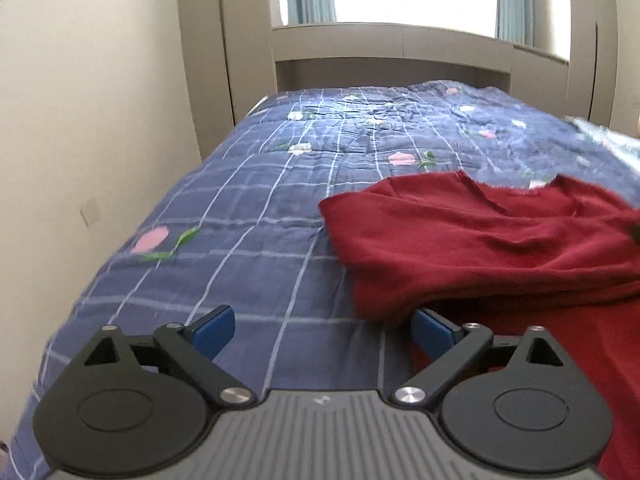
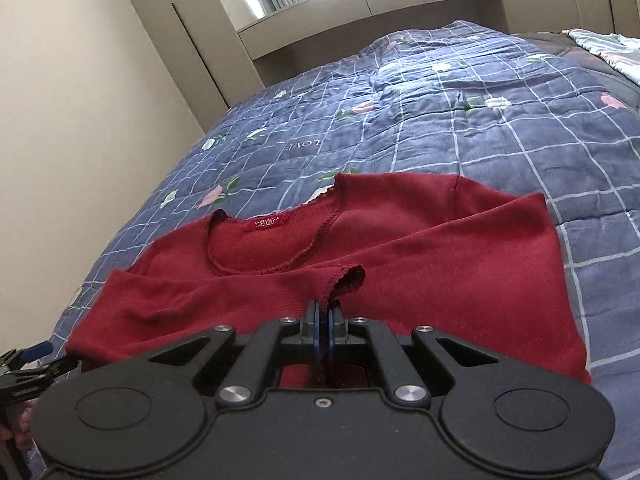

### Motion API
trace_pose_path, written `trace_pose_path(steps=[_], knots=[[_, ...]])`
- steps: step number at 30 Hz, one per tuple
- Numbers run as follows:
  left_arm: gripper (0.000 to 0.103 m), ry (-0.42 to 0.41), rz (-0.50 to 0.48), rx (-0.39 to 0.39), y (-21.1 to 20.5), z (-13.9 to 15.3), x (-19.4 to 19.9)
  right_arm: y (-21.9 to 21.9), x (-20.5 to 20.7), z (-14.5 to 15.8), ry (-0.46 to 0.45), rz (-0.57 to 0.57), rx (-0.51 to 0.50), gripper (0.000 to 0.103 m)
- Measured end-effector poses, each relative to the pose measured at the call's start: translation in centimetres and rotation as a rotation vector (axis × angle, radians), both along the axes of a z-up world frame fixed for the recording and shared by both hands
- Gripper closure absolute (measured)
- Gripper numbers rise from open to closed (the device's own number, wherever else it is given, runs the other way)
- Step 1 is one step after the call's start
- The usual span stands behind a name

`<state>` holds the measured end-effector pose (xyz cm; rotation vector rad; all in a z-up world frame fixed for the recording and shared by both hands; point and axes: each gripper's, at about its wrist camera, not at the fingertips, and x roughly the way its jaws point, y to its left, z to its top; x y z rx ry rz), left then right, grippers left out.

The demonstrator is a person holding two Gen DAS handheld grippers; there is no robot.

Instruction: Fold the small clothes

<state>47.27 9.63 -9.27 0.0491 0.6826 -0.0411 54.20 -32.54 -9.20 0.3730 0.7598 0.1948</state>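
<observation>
One red top (image 2: pixel 400 248) spread on a blue checked quilt (image 2: pixel 440 120), right gripper (image 2: pixel 325 312) clamped on its sleeve cuff (image 2: pixel 348 282), left gripper (image 1: pixel 324 326) beside the top, fingers wide apart, empty.

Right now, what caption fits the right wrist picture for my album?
Right claw pinches a sleeve cuff of the red sweater lying on the blue flowered quilt.
</observation>
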Motion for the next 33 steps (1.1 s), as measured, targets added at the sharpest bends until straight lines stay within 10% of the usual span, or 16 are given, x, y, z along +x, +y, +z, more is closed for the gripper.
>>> trace_pose_path(steps=[10,15,17,18,19,25,29,33], knots=[[0.002,0.047,0.148,-0.472,5.0,-0.2,5.9,0.8,-0.3,0.2,-0.039,-0.005,-0.031,0.098],[0.016,0.145,0.188,-0.565,4.2,-2.6,11.5,0.7,-0.6,-0.1,-0.037,-0.028,-0.02,0.098],[0.042,0.152,0.156,-0.555,3.4,-2.7,12.6,0.8,-0.6,-0.2,-0.039,-0.034,-0.021,0.098],[0.084,0.177,0.126,-0.559,3.0,-2.8,13.1,0.8,-0.7,-0.2,-0.04,-0.035,-0.02,0.098],[0.095,0.197,0.107,-0.543,2.5,-2.6,13.5,0.9,-0.8,-0.2,-0.043,-0.034,-0.02,0.098],[0.097,0.043,0.102,-0.359,0.7,-0.2,12.7,1.5,-1.5,0.8,-0.078,-0.031,-0.042,0.099],[0.097,0.117,0.123,-0.328,0.9,-2.2,14.0,2.1,-0.8,-0.6,-0.035,-0.048,-0.064,0.1],[0.063,0.113,0.165,-0.399,2.4,-2.6,13.1,2.0,-0.8,-1.2,-0.026,-0.062,-0.051,0.095]])
